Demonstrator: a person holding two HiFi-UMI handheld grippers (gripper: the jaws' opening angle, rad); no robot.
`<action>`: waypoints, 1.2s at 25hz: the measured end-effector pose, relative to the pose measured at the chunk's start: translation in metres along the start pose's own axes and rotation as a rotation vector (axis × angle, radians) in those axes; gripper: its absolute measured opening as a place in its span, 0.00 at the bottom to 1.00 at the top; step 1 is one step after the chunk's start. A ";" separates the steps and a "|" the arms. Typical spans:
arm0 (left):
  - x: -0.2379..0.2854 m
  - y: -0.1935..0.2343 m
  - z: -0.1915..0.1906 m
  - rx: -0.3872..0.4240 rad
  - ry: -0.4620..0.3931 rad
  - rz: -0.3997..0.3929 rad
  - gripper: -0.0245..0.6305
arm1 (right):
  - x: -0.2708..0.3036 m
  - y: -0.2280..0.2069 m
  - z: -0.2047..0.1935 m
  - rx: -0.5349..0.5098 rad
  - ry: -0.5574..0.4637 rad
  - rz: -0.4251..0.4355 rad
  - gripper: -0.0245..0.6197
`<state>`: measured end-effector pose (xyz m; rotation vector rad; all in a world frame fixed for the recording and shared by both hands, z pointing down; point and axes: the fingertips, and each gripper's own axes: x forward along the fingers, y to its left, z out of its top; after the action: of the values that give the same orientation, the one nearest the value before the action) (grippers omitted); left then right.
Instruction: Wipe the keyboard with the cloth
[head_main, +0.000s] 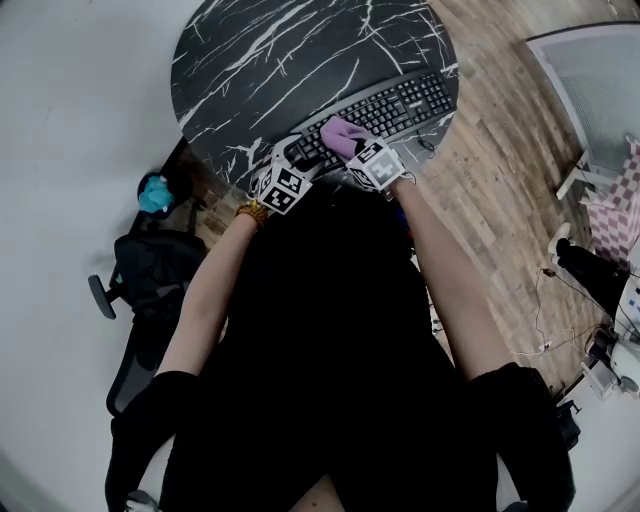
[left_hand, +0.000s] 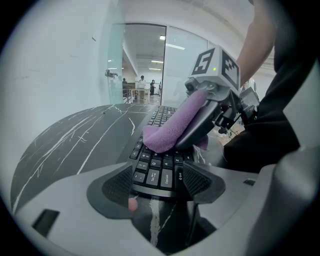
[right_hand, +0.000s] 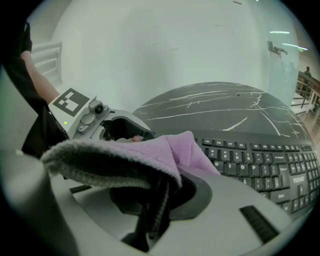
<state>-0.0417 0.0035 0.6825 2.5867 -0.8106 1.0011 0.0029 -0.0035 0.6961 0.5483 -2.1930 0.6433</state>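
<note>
- A round black marble table (head_main: 260, 60) stood on wood flooring.
- The keyboard (head_main: 400, 105) lay near the table's edge, with the purple cloth (head_main: 342, 135) resting on its left end.
- The right gripper (head_main: 352, 150) was clamped on the cloth.
- The left gripper (left_hand: 157, 182) pinched the keyboard's end between its jaws.

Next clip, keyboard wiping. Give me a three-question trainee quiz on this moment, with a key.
1. True or false: the purple cloth rests on the keys of the keyboard.
2. What does the left claw clamp? A) the cloth B) one end of the keyboard C) nothing
3. Fill in: the right claw is shut on the ____.
Key: 1 true; 2 B; 3 cloth.
</note>
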 end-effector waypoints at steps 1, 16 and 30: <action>0.000 0.000 -0.001 0.000 0.003 0.000 0.50 | 0.002 0.004 0.001 -0.011 0.003 0.010 0.16; 0.001 0.000 -0.004 0.017 0.023 0.003 0.50 | 0.016 0.029 0.007 -0.050 0.031 0.075 0.15; 0.003 -0.001 -0.003 0.036 0.033 0.012 0.50 | -0.002 0.021 0.025 0.011 0.000 0.112 0.15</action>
<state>-0.0411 0.0041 0.6862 2.5914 -0.8074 1.0680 -0.0217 -0.0024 0.6748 0.4339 -2.2335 0.7149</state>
